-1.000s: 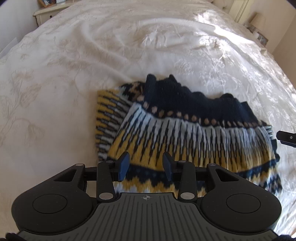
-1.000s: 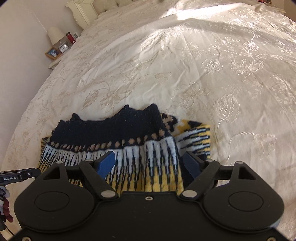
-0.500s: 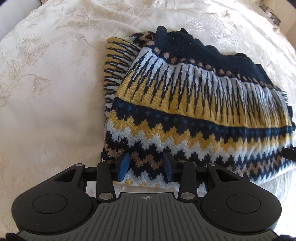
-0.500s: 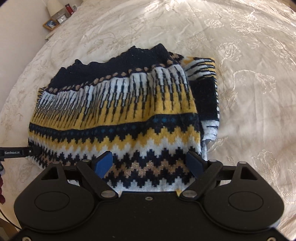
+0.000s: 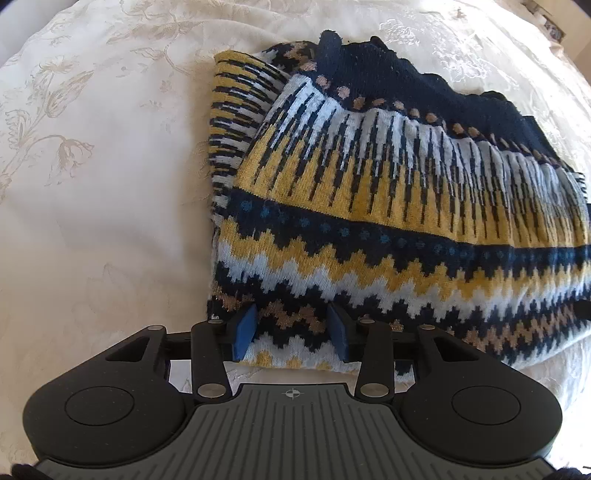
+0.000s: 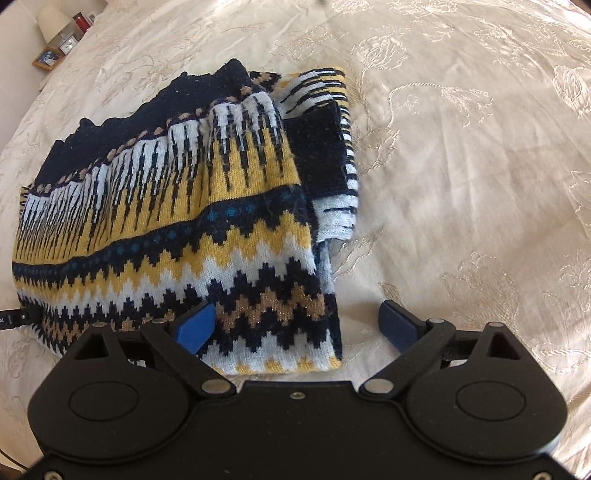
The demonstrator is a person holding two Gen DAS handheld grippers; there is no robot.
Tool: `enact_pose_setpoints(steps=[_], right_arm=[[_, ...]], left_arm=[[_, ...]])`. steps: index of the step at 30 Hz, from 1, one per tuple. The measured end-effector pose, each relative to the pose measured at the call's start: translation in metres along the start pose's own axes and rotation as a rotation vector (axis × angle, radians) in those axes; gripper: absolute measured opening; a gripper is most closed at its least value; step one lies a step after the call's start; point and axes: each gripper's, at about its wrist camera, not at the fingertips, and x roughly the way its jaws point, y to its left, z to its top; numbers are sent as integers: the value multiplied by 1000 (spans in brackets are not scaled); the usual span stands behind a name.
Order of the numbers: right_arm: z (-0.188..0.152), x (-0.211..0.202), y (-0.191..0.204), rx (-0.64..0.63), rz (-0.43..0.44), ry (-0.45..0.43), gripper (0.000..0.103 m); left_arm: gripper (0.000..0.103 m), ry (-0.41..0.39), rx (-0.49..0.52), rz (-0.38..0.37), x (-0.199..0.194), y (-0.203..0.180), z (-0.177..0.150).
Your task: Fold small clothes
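Observation:
A small knitted sweater (image 5: 388,221) in navy, yellow, white and tan zigzag bands lies folded on the cream bedspread. My left gripper (image 5: 291,332) is open, its blue pads over the near left corner of the sweater's hem. In the right wrist view the same sweater (image 6: 177,229) fills the left half, with a folded sleeve (image 6: 325,147) lying along its right side. My right gripper (image 6: 295,326) is wide open around the near right corner of the hem. Its left pad lies over the knit, its right pad over bare bedspread.
The embroidered cream bedspread (image 5: 92,184) stretches all round the sweater. A bedside table with a lamp (image 6: 53,22) and a picture frame (image 6: 46,59) stands at the far left of the right wrist view. The other gripper's tip (image 6: 14,317) shows at the left edge.
Both grippers have pulled back towards the near hem and lowered, so the whole sweater front now shows. Both stayed open.

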Motion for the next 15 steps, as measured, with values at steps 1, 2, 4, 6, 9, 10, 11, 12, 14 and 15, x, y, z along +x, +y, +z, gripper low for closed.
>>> enact_pose_setpoints(steps=[1, 2, 4, 6, 9, 10, 11, 12, 14, 15], right_arm=[[-1, 0, 0, 3, 5, -1, 97], [-1, 0, 0, 7, 11, -2, 98], [-1, 1, 0, 17, 26, -3, 101], [-1, 3, 0, 24, 35, -5, 102], [-1, 6, -4, 39, 51, -6, 102], [0, 6, -8, 47, 62, -8, 102], [0, 7, -10, 55, 73, -9, 102], [0, 5, -13, 65, 86, -10, 103], [1, 6, -20, 82, 113, -13, 103], [1, 7, -24, 89, 128, -13, 103]], left_arm=[[42, 2, 1, 2, 1, -1, 1], [42, 5, 0, 2, 2, -1, 2], [43, 9, -8, 0, 3, -2, 3], [46, 13, -18, -8, 3, -2, 4], [54, 16, -28, -28, 6, -1, 5], [57, 14, -26, -36, 7, -2, 4], [61, 14, -24, -45, 7, -2, 3], [66, 13, -23, -58, 8, -2, 1], [67, 15, -24, -64, 10, -3, 2], [66, 14, -28, -62, 8, -3, 1]])
